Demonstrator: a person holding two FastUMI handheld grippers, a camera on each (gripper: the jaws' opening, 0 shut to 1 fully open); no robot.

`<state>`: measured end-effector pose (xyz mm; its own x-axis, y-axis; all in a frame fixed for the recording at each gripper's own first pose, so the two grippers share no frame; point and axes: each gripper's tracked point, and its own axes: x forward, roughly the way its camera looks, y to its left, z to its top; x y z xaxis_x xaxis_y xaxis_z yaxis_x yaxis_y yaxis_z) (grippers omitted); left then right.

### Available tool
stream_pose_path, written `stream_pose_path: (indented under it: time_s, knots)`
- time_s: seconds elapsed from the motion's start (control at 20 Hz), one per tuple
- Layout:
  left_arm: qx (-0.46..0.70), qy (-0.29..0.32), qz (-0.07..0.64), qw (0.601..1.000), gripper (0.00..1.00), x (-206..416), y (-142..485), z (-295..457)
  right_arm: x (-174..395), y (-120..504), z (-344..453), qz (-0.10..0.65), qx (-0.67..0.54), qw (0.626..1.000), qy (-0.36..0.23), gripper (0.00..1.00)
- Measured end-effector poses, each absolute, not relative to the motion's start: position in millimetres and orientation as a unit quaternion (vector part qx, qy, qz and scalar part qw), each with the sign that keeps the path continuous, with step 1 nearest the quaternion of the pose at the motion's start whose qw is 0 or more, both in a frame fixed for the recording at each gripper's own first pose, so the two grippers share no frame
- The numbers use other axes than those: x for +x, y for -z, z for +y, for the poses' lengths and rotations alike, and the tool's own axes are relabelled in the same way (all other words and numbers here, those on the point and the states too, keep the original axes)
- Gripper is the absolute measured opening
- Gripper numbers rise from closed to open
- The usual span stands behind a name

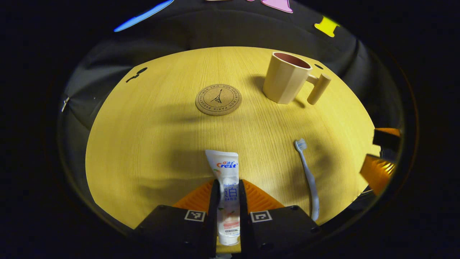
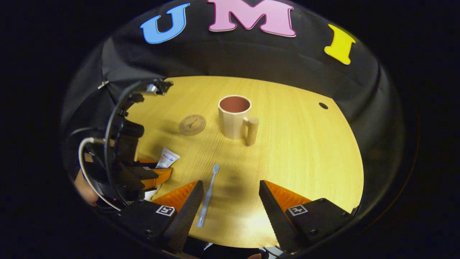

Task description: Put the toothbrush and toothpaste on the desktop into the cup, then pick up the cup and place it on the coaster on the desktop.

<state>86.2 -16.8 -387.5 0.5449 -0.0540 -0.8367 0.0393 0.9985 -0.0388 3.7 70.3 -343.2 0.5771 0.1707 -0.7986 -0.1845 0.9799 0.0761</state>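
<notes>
Wooden desktop, left tool pinching toothpaste, right tool spread beside toothbrush, cup near coaster

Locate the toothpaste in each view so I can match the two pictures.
Left gripper view: the toothpaste sits bottom centre, clamped between the left gripper fingers.
Right gripper view: the toothpaste is at lower left, its end poking out of the left gripper.
Shared landmark: the round coaster beside the cup.
</notes>
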Motion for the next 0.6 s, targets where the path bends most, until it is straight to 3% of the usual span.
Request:
stream_pose_path:
  time_s: [0.05,0.1,0.15,0.35,0.4,0.45,0.5,0.6]
  knots:
    - [-0.019,0.033,0.476,0.879,0.34,83,386,-16,2,352,77,0.461,-0.005,0.881,-0.102,0.96]
    - [-0.028,0.037,0.475,0.879,0.24,81,382,-14,0,360,83,0.474,0.002,0.875,-0.103,0.96]
    - [-0.037,0.04,0.472,0.88,0.28,80,378,-11,-3,368,87,0.485,0.008,0.869,-0.1,0.95]
    - [-0.051,0.04,0.448,0.892,0.25,76,355,7,-11,393,99,0.521,0.01,0.849,-0.091,0.9]
    - [-0.056,0.04,0.443,0.894,0.3,75,351,9,-13,398,103,0.529,0.011,0.844,-0.091,0.87]
    - [-0.062,0.042,0.438,0.896,0.25,74,347,11,-14,403,105,0.536,0.011,0.84,-0.091,0.84]
    - [-0.07,0.045,0.432,0.898,0.3,73,344,13,-13,406,108,0.541,0.011,0.836,-0.088,0.82]
    - [-0.081,0.046,0.426,0.9,0.26,70,341,17,-13,413,109,0.553,0.007,0.829,-0.08,0.8]
